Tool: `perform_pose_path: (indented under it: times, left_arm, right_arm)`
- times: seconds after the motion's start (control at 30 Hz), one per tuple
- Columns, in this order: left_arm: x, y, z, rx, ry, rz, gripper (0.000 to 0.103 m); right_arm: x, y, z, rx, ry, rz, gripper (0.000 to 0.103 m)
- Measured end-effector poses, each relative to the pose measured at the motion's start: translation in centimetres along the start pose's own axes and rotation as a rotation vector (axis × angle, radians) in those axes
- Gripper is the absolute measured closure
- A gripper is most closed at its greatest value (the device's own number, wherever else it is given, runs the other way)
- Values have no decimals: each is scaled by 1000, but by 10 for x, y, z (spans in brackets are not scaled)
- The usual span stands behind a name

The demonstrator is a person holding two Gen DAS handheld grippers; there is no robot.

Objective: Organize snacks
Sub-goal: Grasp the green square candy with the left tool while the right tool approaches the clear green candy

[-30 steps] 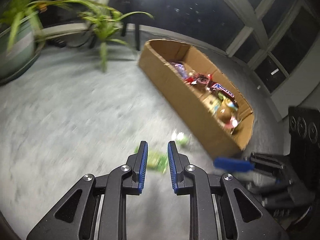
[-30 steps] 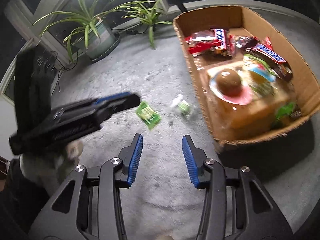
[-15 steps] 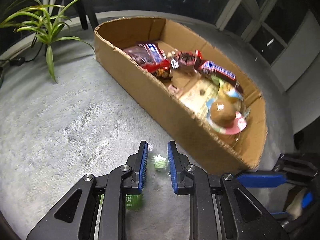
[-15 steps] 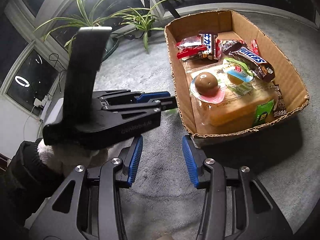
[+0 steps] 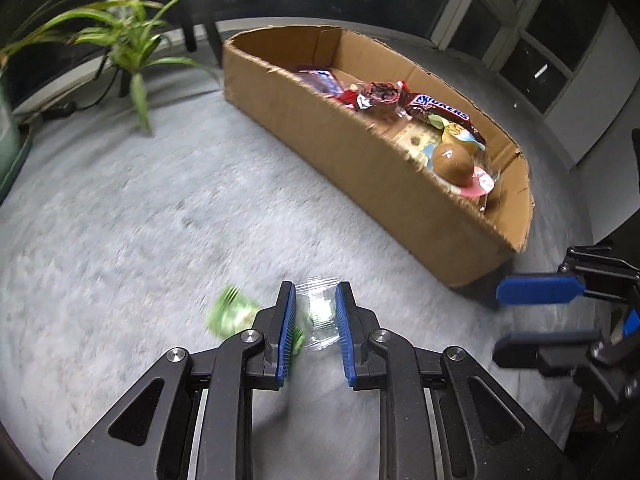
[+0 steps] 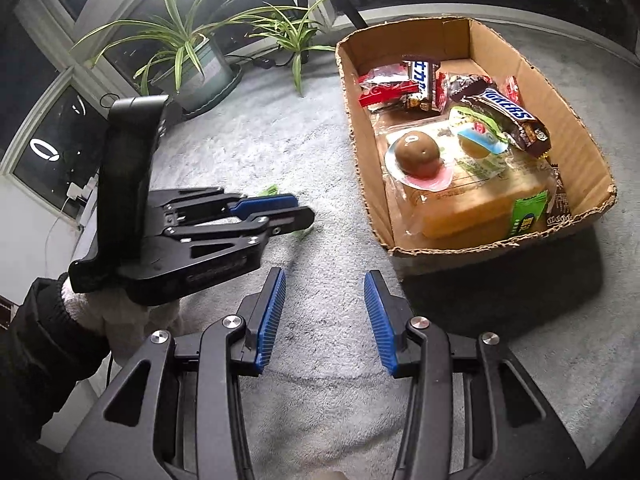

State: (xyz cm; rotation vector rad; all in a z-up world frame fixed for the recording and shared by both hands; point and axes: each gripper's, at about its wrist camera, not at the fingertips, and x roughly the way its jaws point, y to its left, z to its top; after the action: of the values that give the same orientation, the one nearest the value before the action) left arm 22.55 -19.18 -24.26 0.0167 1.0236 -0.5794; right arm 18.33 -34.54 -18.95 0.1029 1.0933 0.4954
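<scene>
Left tongs (image 5: pixel 315 312) nearly closed over clear candy packet (image 5: pixel 318 312), grip unclear. Right tongs (image 6: pixel 324 316) apart, holding nothing, near box (image 6: pixel 472 248).

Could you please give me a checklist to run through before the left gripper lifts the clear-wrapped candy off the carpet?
1. Clear-wrapped candy lined up between the jaws of the left gripper: ok.
2. Pads pressing on the candy: cannot tell; the jaws stand narrow.
3. Green packet clear of the jaws: not ok; it lies partly under one finger.
4. Right gripper open, empty and off to the side: ok.
5. Cardboard box has bare floor at its far end for another snack: ok.
</scene>
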Motion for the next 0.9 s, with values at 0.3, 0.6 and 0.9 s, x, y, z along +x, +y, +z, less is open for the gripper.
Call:
perform_pose_path:
  times: [0.3,0.6,0.9]
  left_arm:
    - [-37,19,-28,-74,-55,3,84]
    - [-52,45,-40,-158,-82,27,84]
    - [-21,23,-24,34,-25,102,84]
  right_arm:
    - [18,23,3,-45,11,22,59]
    - [50,42,13,-86,49,14,59]
    - [60,44,15,-96,54,-21,59]
